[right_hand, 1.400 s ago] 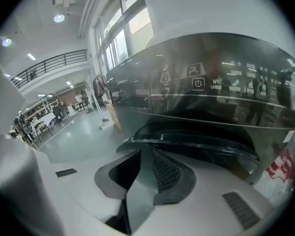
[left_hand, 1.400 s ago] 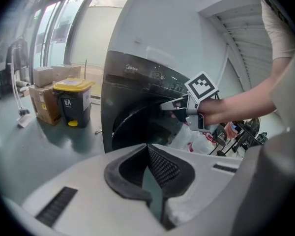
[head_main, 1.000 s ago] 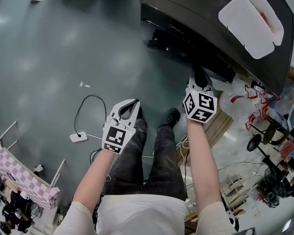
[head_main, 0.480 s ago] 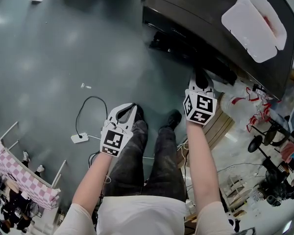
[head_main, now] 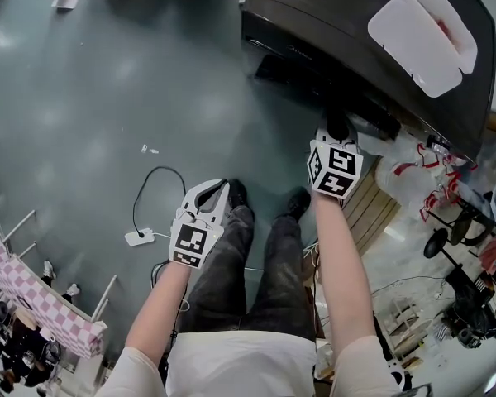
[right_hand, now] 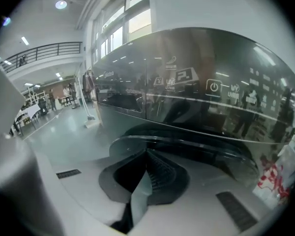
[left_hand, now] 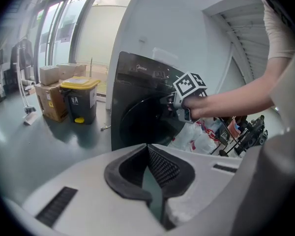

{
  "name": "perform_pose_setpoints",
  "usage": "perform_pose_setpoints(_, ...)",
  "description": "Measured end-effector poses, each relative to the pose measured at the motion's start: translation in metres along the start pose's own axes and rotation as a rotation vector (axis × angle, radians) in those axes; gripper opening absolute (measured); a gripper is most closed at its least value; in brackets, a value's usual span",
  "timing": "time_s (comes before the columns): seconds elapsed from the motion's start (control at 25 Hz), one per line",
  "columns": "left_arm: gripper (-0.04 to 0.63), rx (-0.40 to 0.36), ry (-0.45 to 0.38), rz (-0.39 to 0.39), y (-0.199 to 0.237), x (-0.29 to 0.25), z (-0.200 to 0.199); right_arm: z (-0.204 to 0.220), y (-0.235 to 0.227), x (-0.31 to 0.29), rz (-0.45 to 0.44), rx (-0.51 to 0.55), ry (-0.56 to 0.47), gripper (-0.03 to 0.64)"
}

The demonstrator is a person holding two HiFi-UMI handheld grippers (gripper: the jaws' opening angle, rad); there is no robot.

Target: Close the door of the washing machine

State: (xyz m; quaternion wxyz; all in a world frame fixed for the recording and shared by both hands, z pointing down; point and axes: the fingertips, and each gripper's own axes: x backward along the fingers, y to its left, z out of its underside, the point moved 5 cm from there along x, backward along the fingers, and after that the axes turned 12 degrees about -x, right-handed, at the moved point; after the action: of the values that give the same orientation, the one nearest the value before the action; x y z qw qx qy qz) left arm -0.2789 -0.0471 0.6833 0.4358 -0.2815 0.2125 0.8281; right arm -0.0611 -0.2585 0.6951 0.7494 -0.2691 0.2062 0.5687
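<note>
The dark washing machine (head_main: 355, 40) stands at the upper right of the head view, with a white tray (head_main: 426, 31) on its top. My right gripper (head_main: 337, 129) is up against its front, just under the control panel, jaws shut on nothing. In the right gripper view the round door rim (right_hand: 187, 139) curves right in front of the shut jaws (right_hand: 147, 154). The left gripper view shows the door (left_hand: 140, 117) as a dark disc, the right gripper (left_hand: 174, 102) at its right edge. I cannot tell whether the door is latched. My left gripper (head_main: 223, 187) hangs over the floor, shut and empty.
A black cable with a white adaptor (head_main: 140, 236) lies on the grey floor at the left. Plastic bags (head_main: 405, 176) and a wooden pallet (head_main: 368, 209) crowd the machine's right side. A cardboard box (left_hand: 51, 100) and a yellow-lidded bin (left_hand: 78, 100) stand left of it.
My left gripper has drifted slightly down and left over the floor. The right gripper stays against the machine's front.
</note>
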Motion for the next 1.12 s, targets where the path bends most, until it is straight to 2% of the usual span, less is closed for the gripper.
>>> perform_pose_setpoints(0.16, 0.009, -0.003, -0.011, 0.005, -0.004, 0.014, -0.008, -0.011, 0.004, 0.018, -0.026, 0.04, 0.003, 0.03)
perform_pose_setpoints(0.28, 0.008, -0.017, -0.012, 0.011, -0.015, 0.028, -0.03, -0.02, -0.002, 0.051, -0.047, 0.028, 0.021, 0.031)
perform_pose_setpoints(0.44, 0.008, -0.041, 0.01, 0.007, -0.034, 0.027, -0.099, -0.051, -0.037, 0.092, -0.09, -0.017, 0.053, 0.031)
perform_pose_setpoints(0.56, 0.009, -0.044, -0.001, -0.004, -0.031, 0.043, -0.147, -0.083, -0.037, 0.126, -0.124, -0.019, 0.045, 0.031)
perform_pose_setpoints(0.8, 0.008, -0.016, -0.054, 0.002, -0.039, 0.095, -0.211, -0.14, -0.022, 0.216, -0.176, 0.023, 0.011, 0.031)
perform_pose_setpoints(1.12, 0.008, -0.072, -0.127, 0.014, -0.068, 0.159, -0.283, -0.204, -0.011, 0.331, -0.245, 0.06, -0.064, 0.031)
